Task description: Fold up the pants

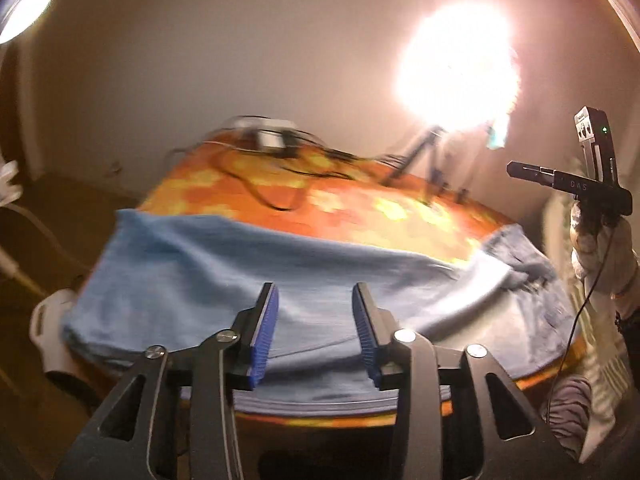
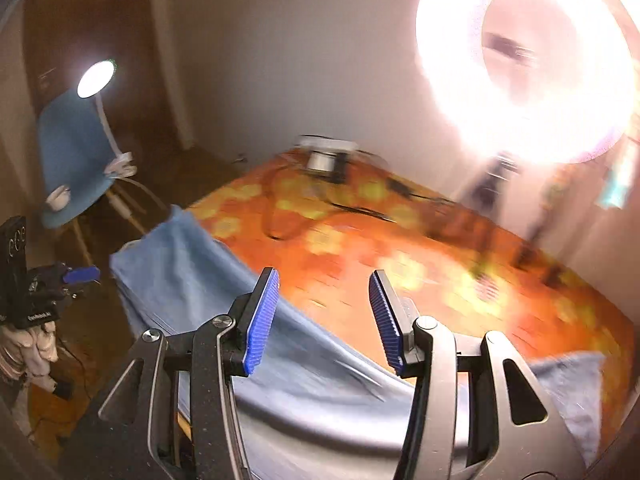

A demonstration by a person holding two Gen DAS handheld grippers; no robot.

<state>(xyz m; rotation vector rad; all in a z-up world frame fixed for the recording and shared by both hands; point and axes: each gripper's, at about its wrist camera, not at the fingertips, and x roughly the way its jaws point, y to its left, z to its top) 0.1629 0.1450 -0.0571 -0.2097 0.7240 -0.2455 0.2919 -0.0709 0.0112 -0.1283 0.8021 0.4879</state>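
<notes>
Left gripper (image 1: 316, 330) is seen with jaws parted and nothing between the blue pads (image 1: 264, 332), raised above the near edge of the pants (image 1: 224, 280); right gripper (image 2: 324, 320) is likewise parted and empty, blue pads (image 2: 262, 320) clear of the cloth, held over the pants (image 2: 304, 376). The light blue pants are laid flat across the near side of the table (image 1: 360, 204), which is covered in an orange cloth with yellow flowers; a darker bunched part, likely the waist, is seen at the right end in the left wrist view. Both views are blurred. Black cables (image 1: 280, 168) and a white box (image 1: 268, 132) are found at the far edge of the table, a bright ring light (image 2: 528, 60) on a tripod beyond it, a blue chair (image 2: 72, 160) with a lamp (image 2: 96, 78) by the left wall
</notes>
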